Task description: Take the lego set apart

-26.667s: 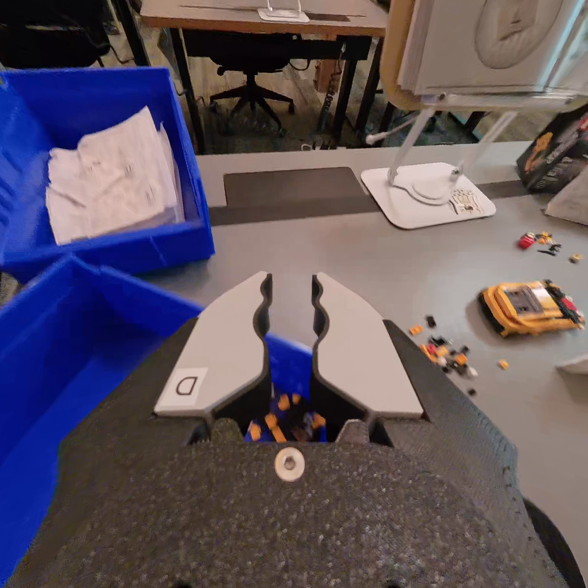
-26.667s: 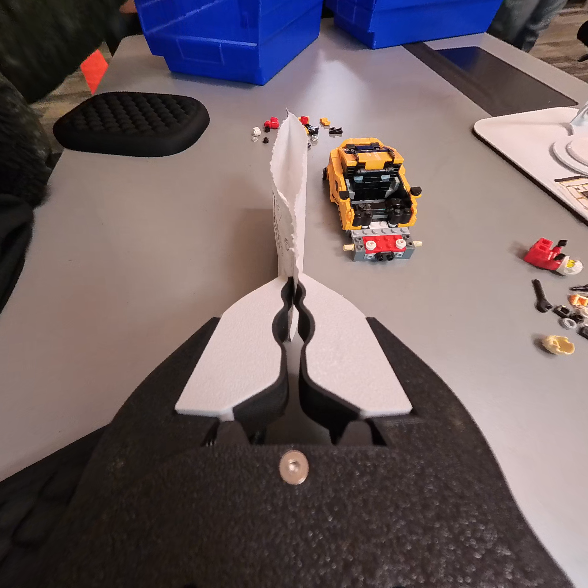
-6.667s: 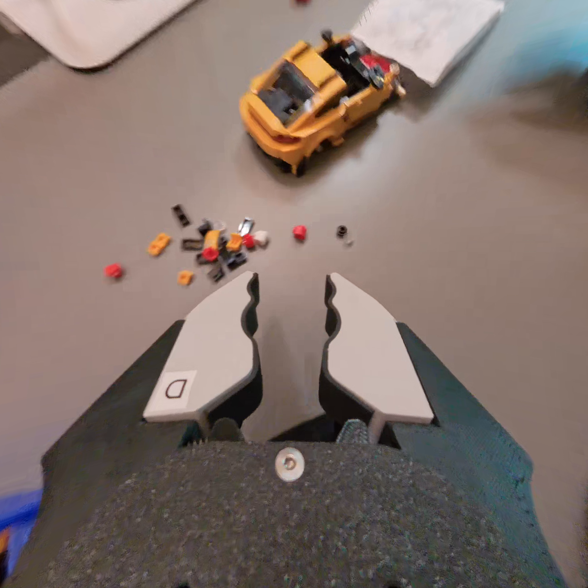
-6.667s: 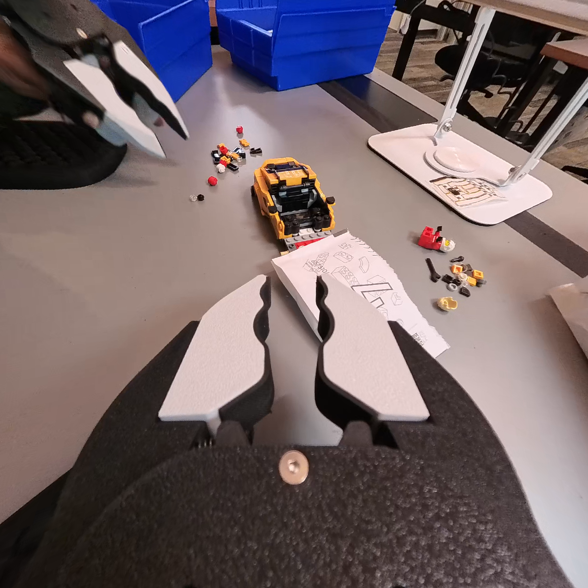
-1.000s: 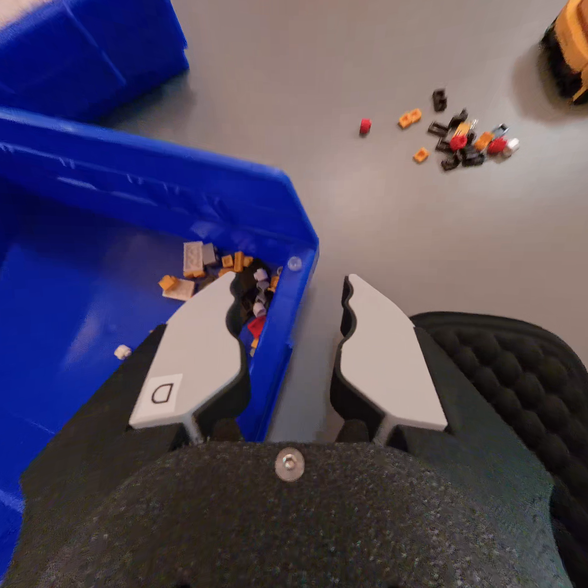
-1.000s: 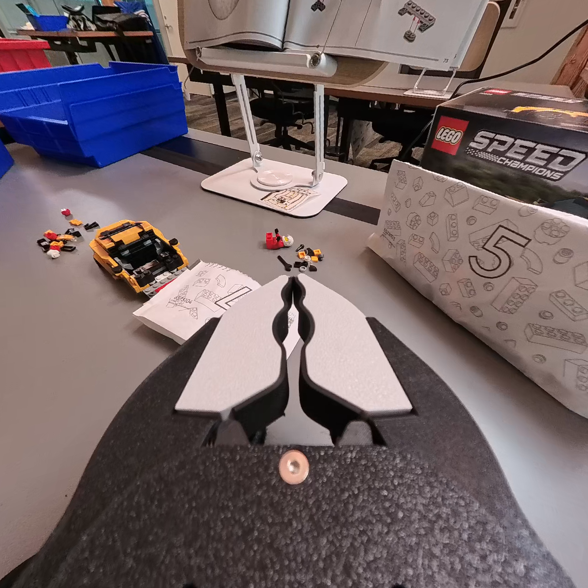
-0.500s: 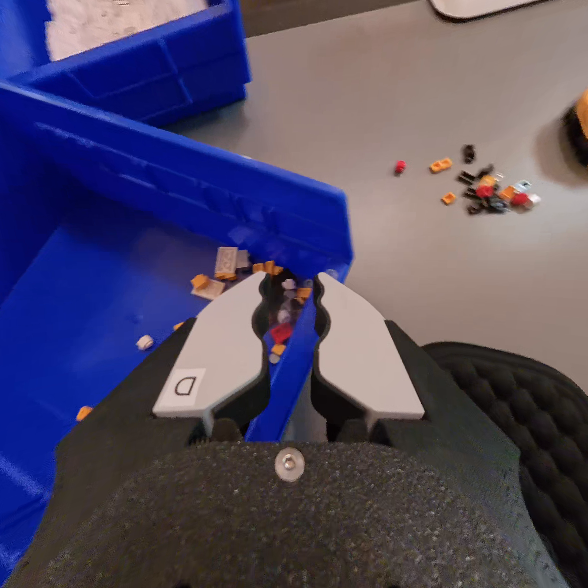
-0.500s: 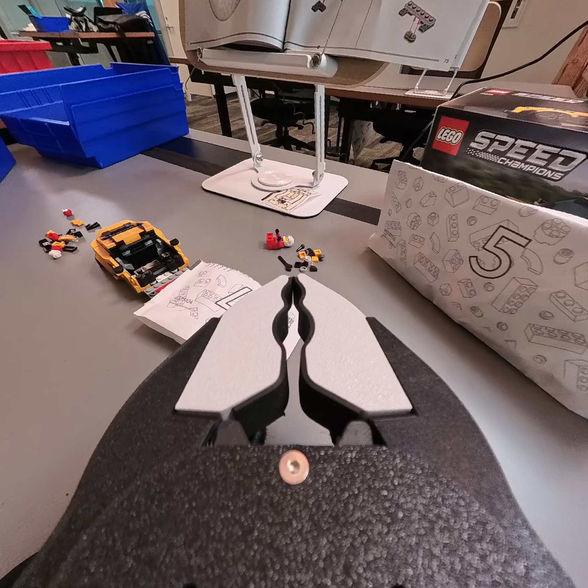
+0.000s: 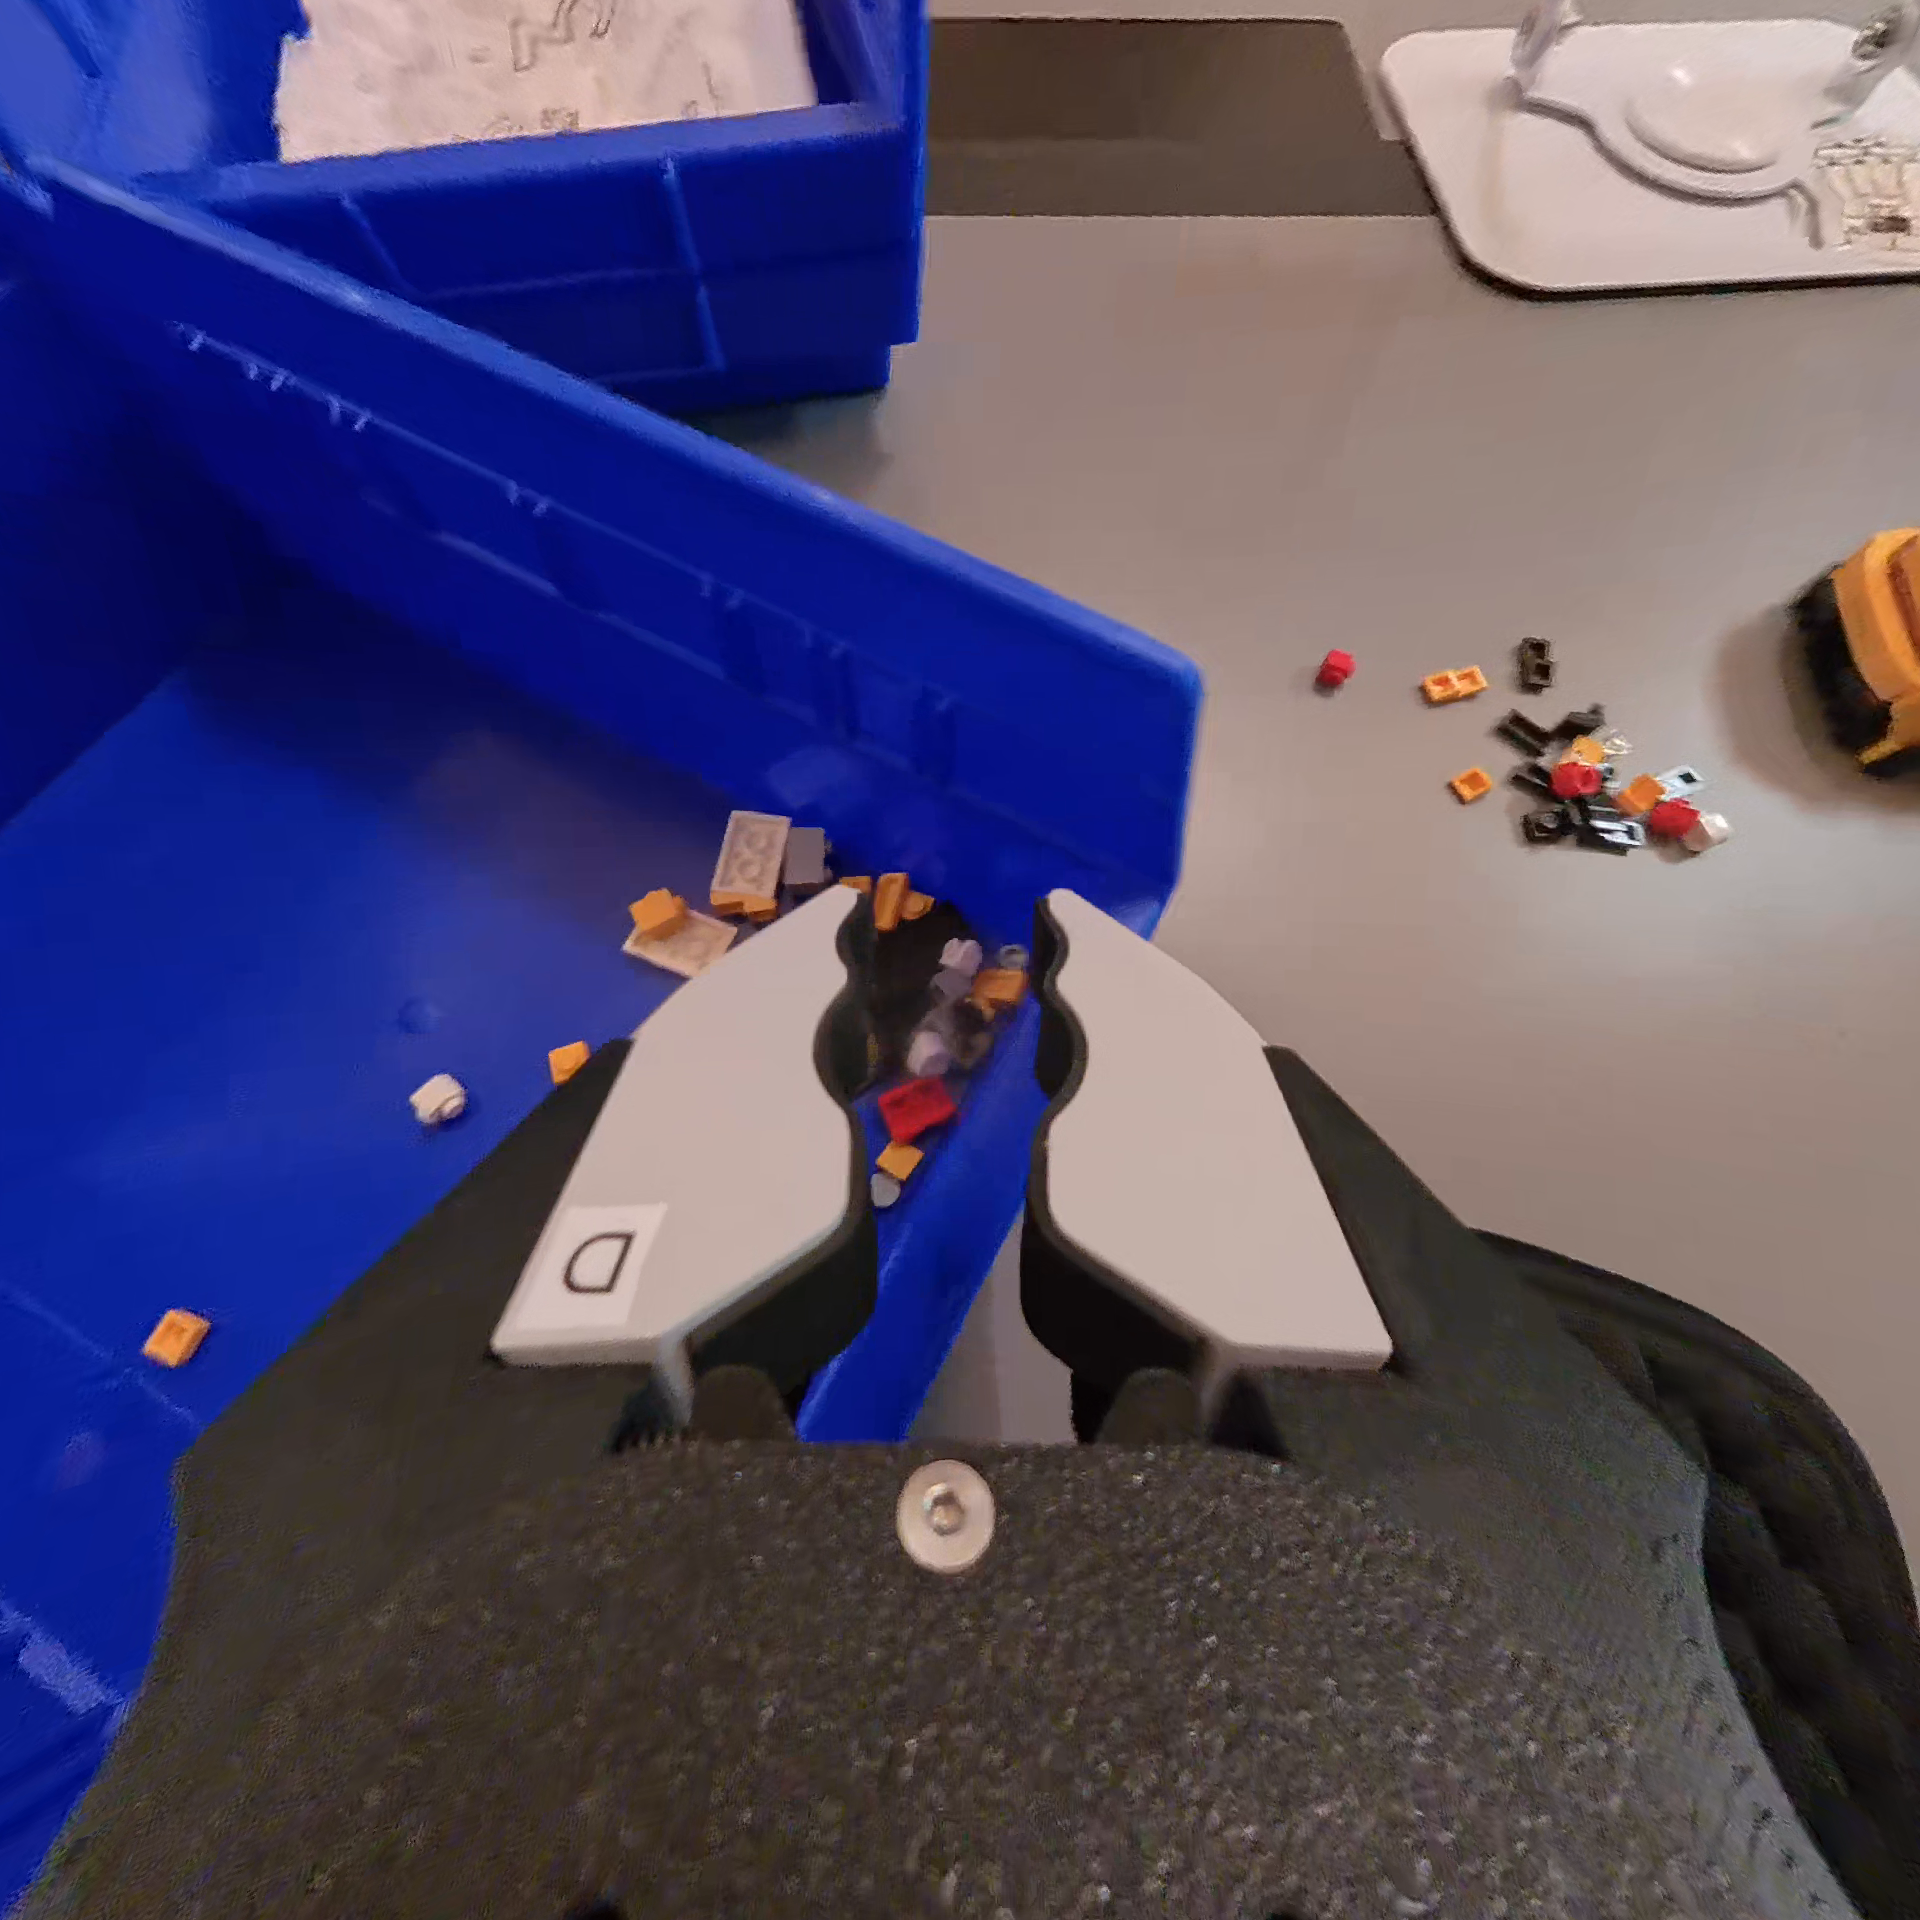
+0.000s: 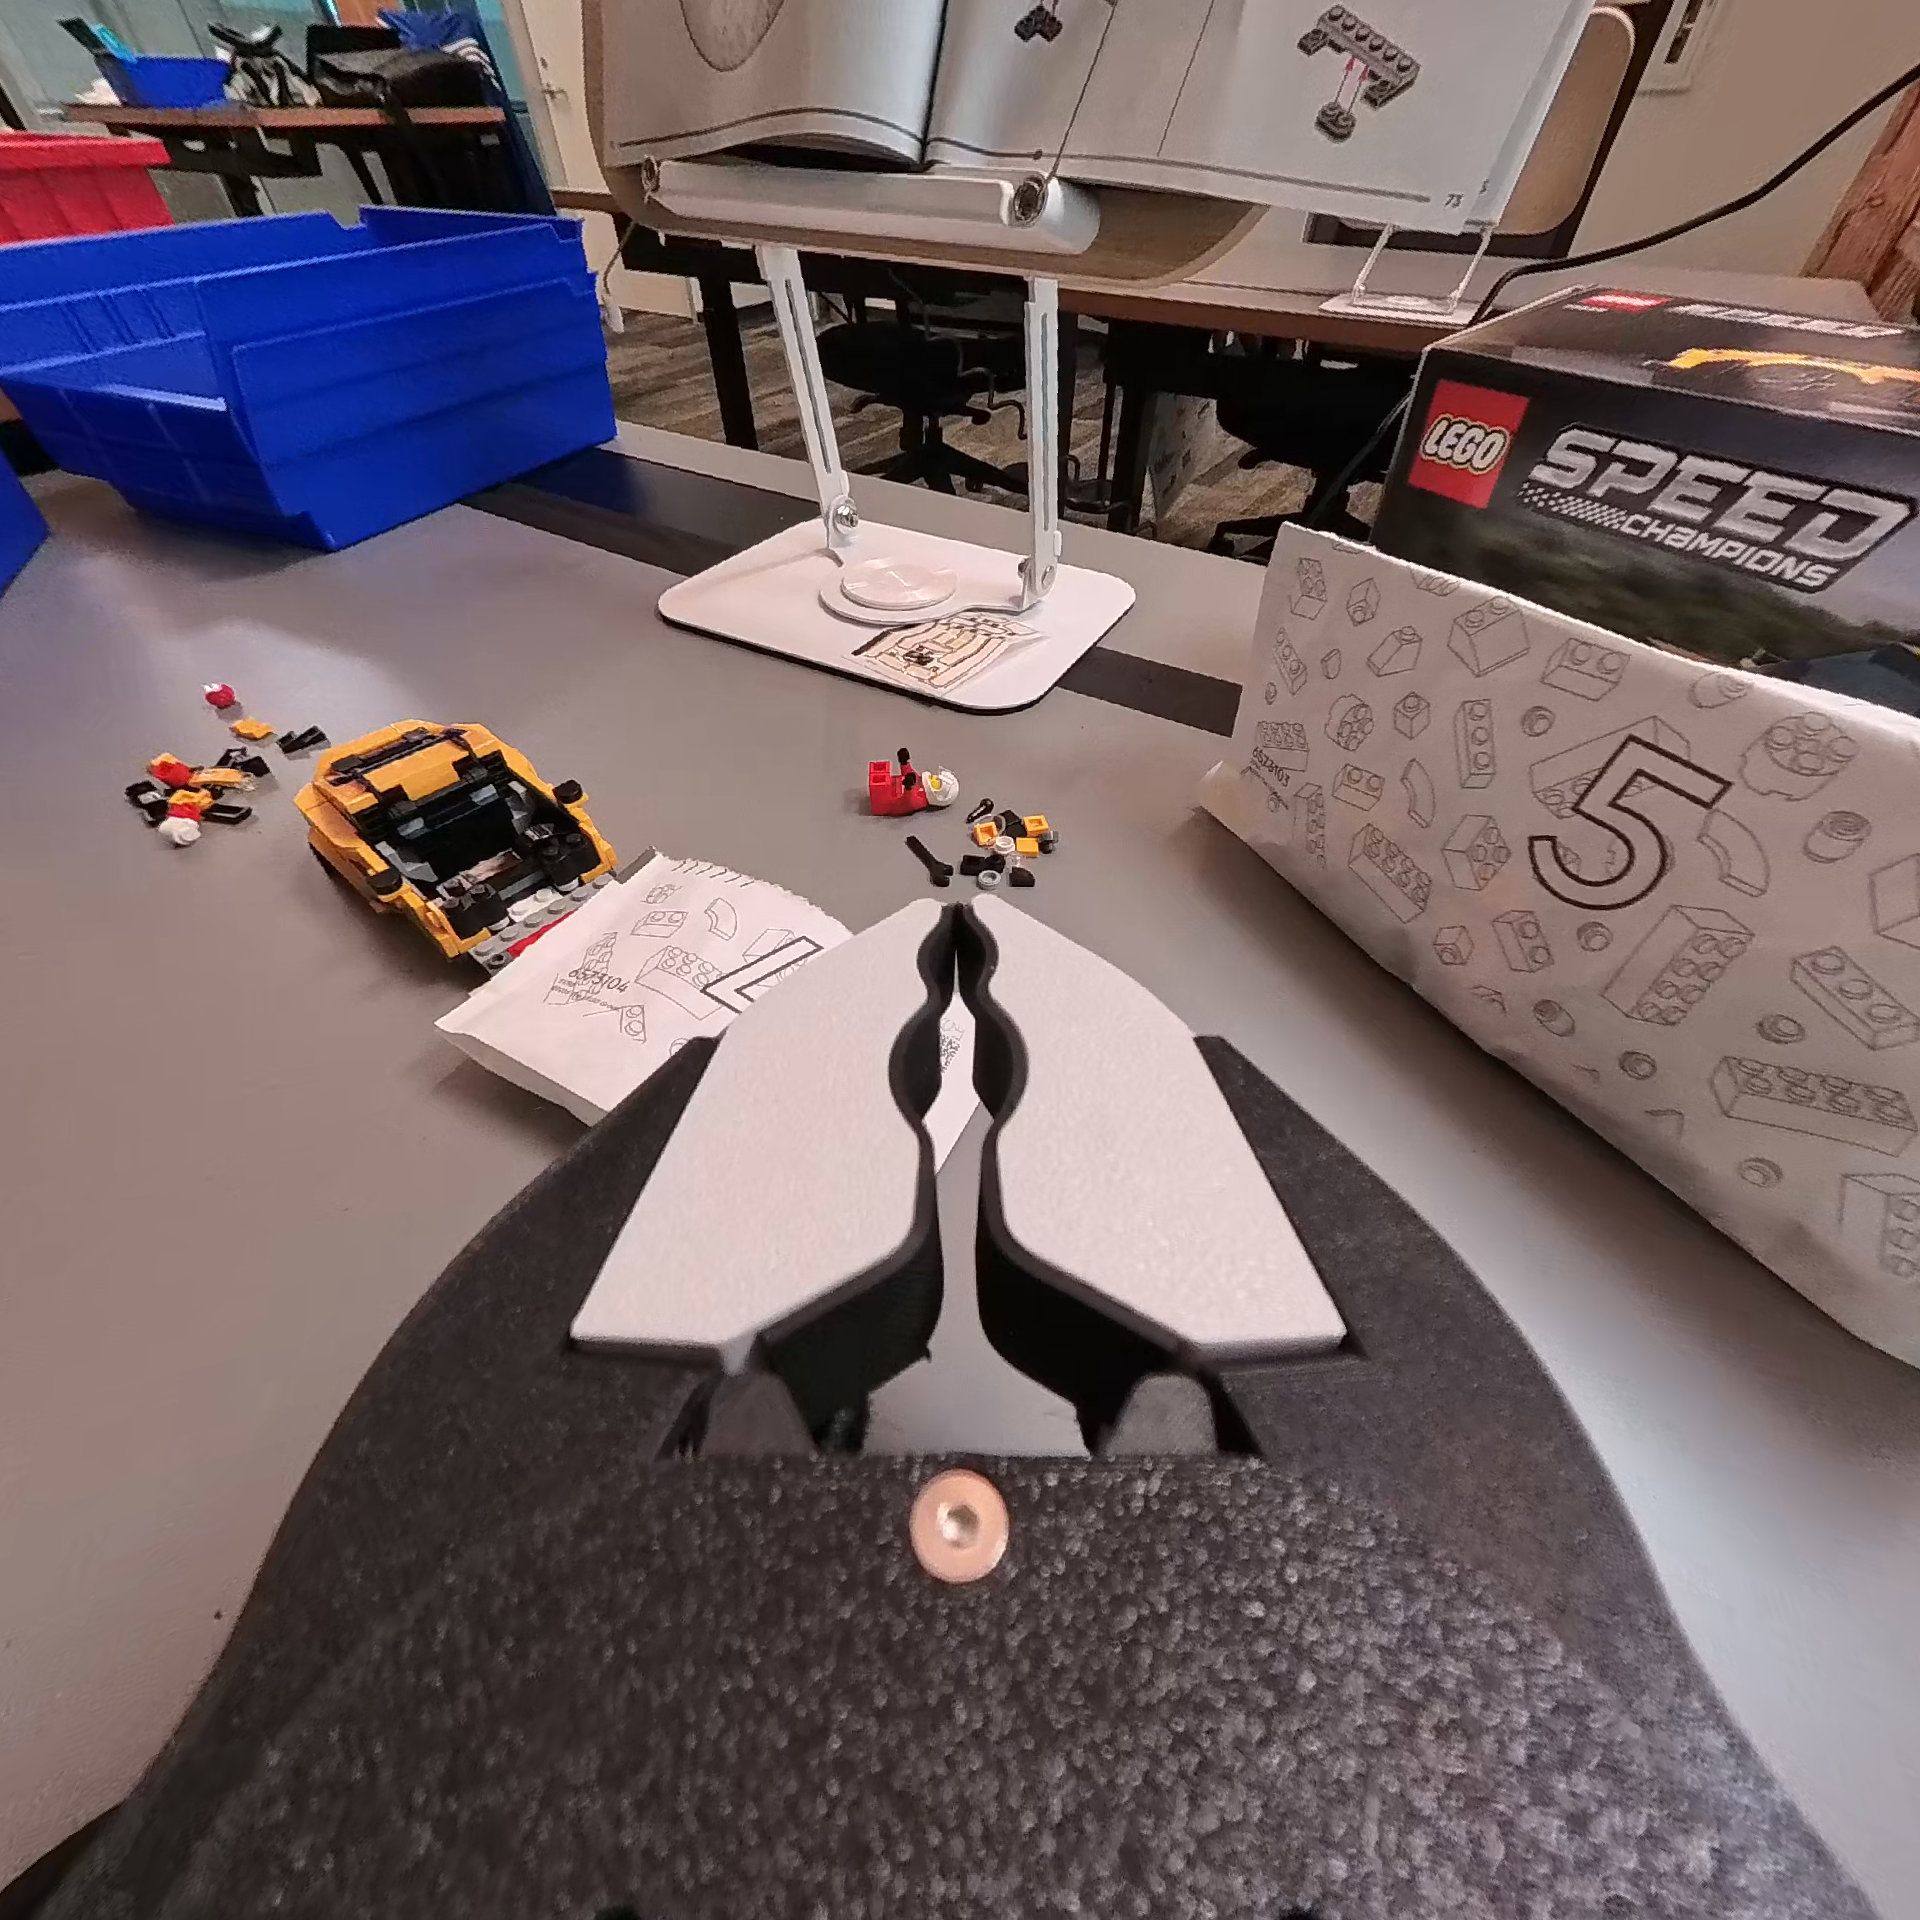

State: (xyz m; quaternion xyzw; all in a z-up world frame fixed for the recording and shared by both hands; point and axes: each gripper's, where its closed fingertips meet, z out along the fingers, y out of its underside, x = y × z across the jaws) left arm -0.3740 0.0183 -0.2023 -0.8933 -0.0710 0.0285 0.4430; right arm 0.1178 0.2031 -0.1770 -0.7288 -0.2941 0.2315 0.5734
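Note:
The yellow lego car (image 10: 457,831) stands partly stripped on the grey table; its edge shows at the right of the left wrist view (image 9: 1870,665). Loose pieces (image 9: 1590,779) lie beside it, also in the right wrist view (image 10: 197,779). My left gripper (image 9: 948,904) straddles the near corner wall of a blue bin (image 9: 727,623) and is shut on that wall. Several removed pieces (image 9: 748,862) lie in the bin's corner. My right gripper (image 10: 958,909) is shut and empty, low over a white paper bag (image 10: 644,987) in front of the car.
A second blue bin (image 9: 623,208) with paper bags stands behind the first. A black pad (image 9: 1766,1558) lies under my left gripper's right side. A red minifigure and small parts (image 10: 914,790), a white book stand (image 10: 904,603), a large paper bag (image 10: 1610,883) and the set's box (image 10: 1662,468) fill the right. One gripper's finger ends stand about 55 centimetres off the other's. It is some 20 centimetres from my right tips to the yellow lego car (image 10: 457,831).
My left gripper went from wide open astride the bin's corner wall to closed on it, and its view has swung up toward the table. My right gripper has not moved.

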